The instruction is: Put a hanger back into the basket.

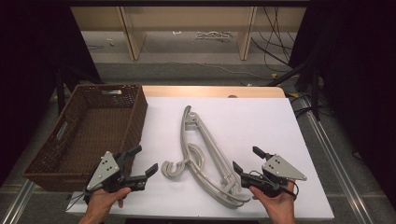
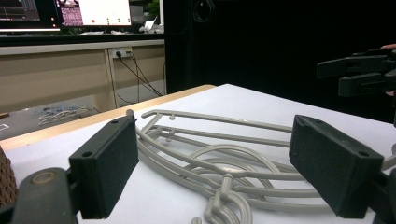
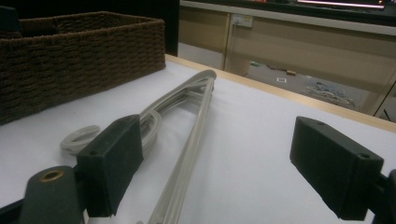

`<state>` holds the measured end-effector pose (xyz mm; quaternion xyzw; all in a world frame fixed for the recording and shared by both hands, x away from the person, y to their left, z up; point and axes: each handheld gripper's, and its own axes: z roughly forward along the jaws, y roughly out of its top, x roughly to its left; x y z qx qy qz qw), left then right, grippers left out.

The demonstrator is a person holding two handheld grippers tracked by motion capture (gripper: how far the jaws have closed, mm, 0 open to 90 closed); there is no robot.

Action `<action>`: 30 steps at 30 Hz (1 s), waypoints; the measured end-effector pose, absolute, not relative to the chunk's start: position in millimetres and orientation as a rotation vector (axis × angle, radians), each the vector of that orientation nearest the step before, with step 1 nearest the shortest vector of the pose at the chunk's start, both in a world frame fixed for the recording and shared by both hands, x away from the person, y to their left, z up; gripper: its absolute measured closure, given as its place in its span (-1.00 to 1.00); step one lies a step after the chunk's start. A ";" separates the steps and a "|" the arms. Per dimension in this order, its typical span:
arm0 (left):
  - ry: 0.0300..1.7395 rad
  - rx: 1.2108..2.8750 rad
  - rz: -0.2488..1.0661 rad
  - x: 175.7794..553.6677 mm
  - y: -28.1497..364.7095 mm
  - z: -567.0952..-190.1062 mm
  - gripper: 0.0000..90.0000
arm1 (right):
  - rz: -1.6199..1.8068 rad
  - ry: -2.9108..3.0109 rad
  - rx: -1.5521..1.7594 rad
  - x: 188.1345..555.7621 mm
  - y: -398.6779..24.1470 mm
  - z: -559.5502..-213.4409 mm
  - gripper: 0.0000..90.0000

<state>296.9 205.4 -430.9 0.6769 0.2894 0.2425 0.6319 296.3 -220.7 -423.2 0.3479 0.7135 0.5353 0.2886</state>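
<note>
Left gripper (image 1: 142, 163) and right gripper (image 1: 247, 161): jaws spread, empty, flanking the target, probably readying a grasp. Stacked grey plastic clothes hangers (image 1: 205, 156): flat on white table (image 1: 261, 121), between both. Brown woven wicker basket (image 1: 46, 161): left edge, likely destination.

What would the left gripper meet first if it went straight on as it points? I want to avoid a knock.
Probably the grey hangers: they lie on the white table between the open left gripper and the right gripper beyond.
</note>
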 end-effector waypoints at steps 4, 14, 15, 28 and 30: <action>0.674 1.540 0.553 297.4 206.4 -431.0 -0.65 | 1.409 1.928 0.924 296.6 -219.5 -423.2 -0.60; 0.673 1.541 0.551 297.8 206.1 -431.2 -0.65 | 1.355 2.004 0.897 296.3 -214.5 -420.8 -0.55; 0.674 1.543 0.550 297.6 205.9 -431.5 -0.65 | 1.345 1.994 0.871 297.3 -215.5 -420.4 -0.55; 0.685 1.537 0.545 297.8 205.4 -431.9 -0.65 | 1.330 2.062 0.863 296.7 -213.2 -415.6 -0.43; 0.683 1.540 0.545 297.8 205.0 -432.0 -0.65 | 1.302 2.102 0.852 297.2 -209.2 -412.9 -0.41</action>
